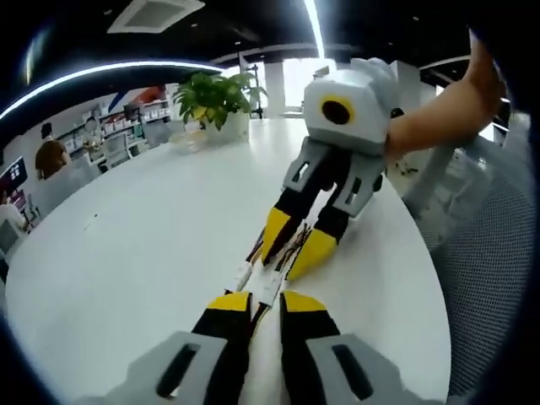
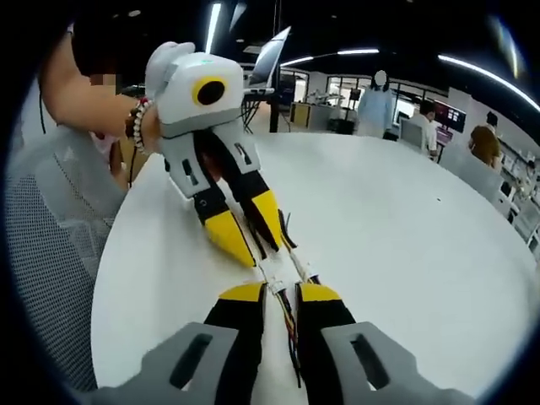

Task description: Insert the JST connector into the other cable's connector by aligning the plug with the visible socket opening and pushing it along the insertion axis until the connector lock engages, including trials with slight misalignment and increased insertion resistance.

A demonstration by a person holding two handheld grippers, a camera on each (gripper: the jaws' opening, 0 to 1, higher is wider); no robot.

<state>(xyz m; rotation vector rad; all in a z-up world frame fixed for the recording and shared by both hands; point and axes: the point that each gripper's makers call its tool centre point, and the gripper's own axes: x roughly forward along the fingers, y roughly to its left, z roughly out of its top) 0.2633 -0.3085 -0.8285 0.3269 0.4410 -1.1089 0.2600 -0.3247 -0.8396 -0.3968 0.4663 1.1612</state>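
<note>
Pinching one cable each, the left claw point(image 1: 267, 297) and right claw point(image 2: 279, 292) hold white connectors point(image 1: 268, 283) tip-to-tip just above the worktop point(image 1: 152, 236), apparently meeting, lock unconfirmed.

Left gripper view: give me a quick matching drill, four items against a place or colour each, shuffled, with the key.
Items:
1. potted plant
2. right gripper
3. white connector
4. mesh chair

Descriptions:
A. grey, at the table's right edge
B. green, at the table's far side
C. between the two grippers' yellow tips
D. comes in from the upper right, held by a hand

Pairs: 1-B, 2-D, 3-C, 4-A
</note>
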